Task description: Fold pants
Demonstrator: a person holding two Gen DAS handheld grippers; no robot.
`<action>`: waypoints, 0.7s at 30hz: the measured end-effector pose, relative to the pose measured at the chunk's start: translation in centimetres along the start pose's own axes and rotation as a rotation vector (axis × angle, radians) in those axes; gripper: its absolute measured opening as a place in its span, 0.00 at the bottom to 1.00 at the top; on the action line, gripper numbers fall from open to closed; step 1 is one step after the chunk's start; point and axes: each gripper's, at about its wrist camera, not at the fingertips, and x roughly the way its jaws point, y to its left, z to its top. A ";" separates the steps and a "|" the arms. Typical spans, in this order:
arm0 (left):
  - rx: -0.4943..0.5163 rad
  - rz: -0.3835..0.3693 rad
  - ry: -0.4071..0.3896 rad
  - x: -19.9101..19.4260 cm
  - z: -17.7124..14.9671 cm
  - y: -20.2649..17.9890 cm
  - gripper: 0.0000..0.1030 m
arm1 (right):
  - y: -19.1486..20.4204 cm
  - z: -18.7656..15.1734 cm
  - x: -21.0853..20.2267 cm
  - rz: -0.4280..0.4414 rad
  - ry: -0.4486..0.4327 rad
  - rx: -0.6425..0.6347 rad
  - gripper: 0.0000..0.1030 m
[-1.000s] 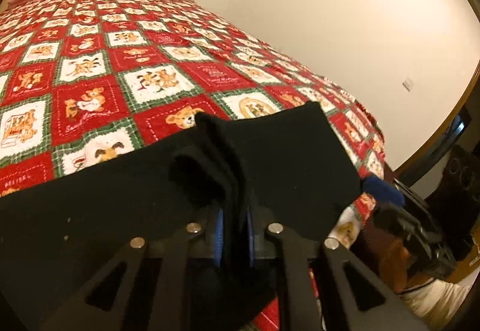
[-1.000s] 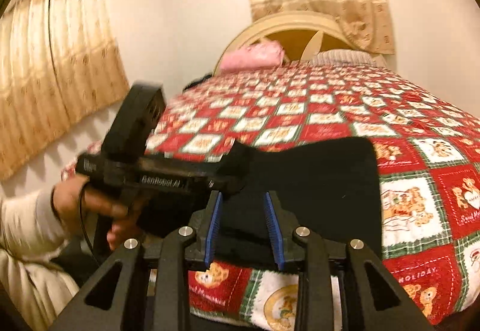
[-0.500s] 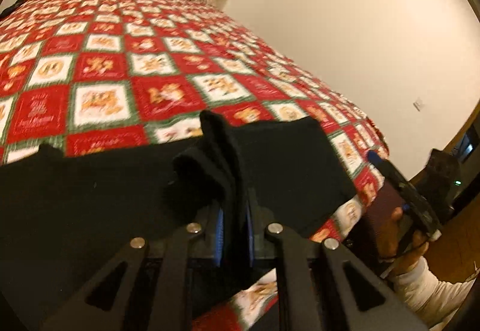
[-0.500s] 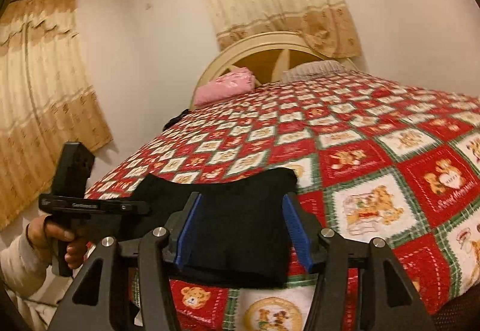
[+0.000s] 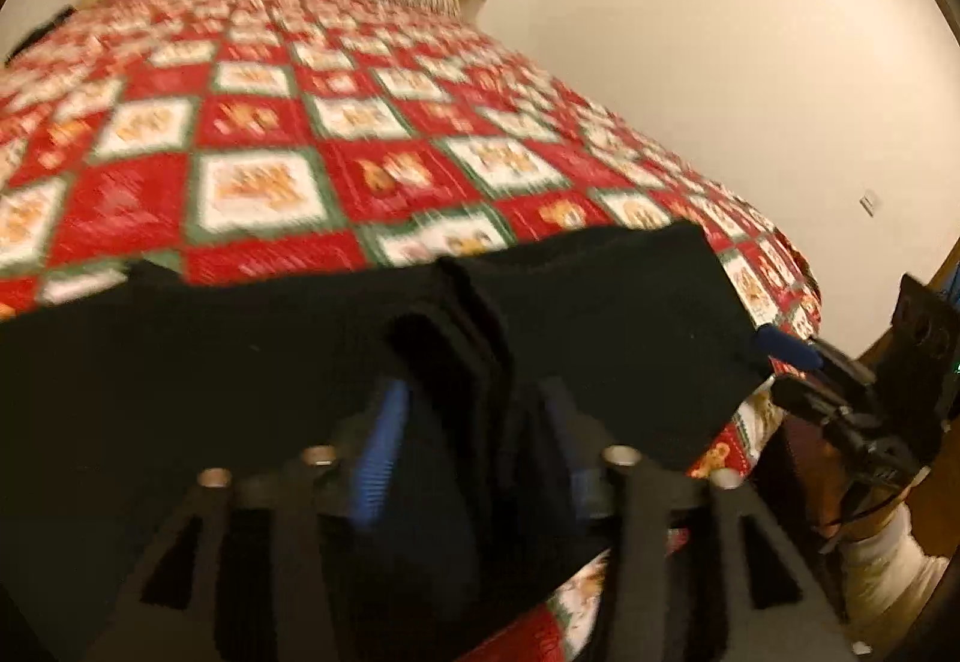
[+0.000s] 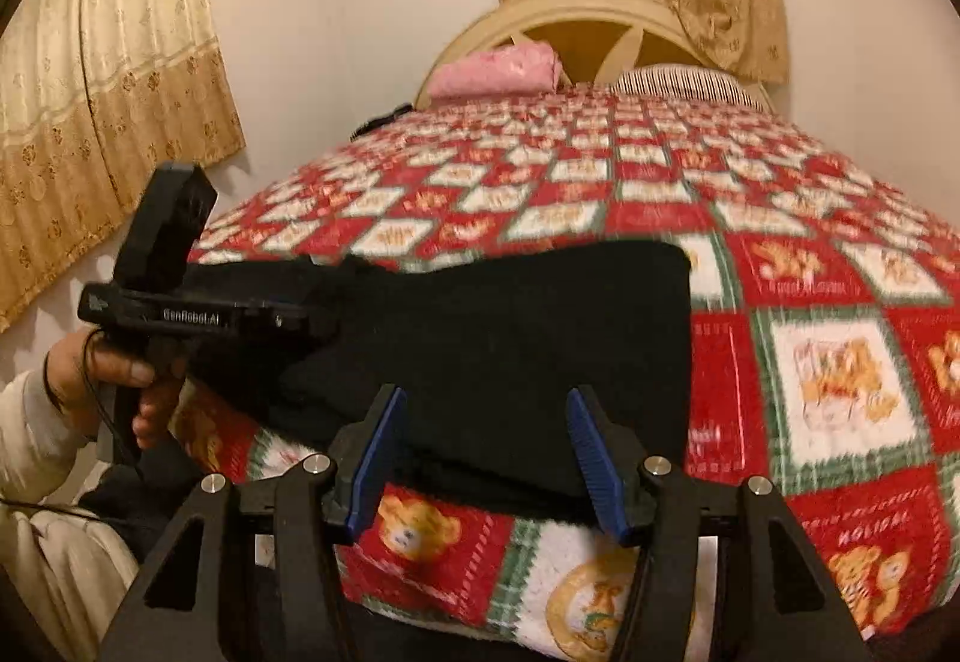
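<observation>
Hiding left fingers (image 5: 375, 458), bunched pants (image 5: 600, 314) sit between; right fingers (image 6: 591, 446) wide.

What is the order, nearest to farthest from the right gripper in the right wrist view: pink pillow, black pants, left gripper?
1. Black pants, directly ahead of the right gripper.
2. Left gripper, left, clamping the pants.
3. Pink pillow, by the headboard.

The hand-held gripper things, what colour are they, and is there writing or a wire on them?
Each hand-held gripper is black plastic with blue ribbed finger pads and silver bolts. The left hand-held gripper has white lettering along its long black body and a boxy black block on top. A thin black cable loops past the person's left hand, which wears a cream sleeve.
</observation>
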 end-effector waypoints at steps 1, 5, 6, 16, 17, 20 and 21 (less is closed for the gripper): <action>0.007 0.017 -0.013 -0.6 0.1 0.3 0.59 | 0.5 0.6 -0.1 0.012 -0.002 -0.017 0.56; 0.022 0.089 -0.039 -2.6 0.0 2.1 0.64 | 2.8 2.4 0.6 0.043 -0.007 -0.093 0.56; 0.021 0.111 -0.044 -3.0 -0.1 2.5 0.66 | 3.3 2.8 1.3 0.060 0.004 -0.097 0.56; -0.026 0.327 -0.046 -7.2 -2.2 8.8 0.69 | 11.2 3.9 10.9 0.229 0.100 -0.216 0.56; -0.032 0.354 -0.044 -7.7 -2.5 9.6 0.69 | 11.5 3.6 11.8 0.229 0.120 -0.224 0.56; -0.057 0.407 -0.052 -9.6 -3.4 11.9 0.69 | 12.4 2.7 14.1 0.183 0.189 -0.265 0.56; -0.063 0.429 -0.057 -10.3 -3.7 12.6 0.69 | 12.5 2.8 13.7 0.189 0.180 -0.268 0.56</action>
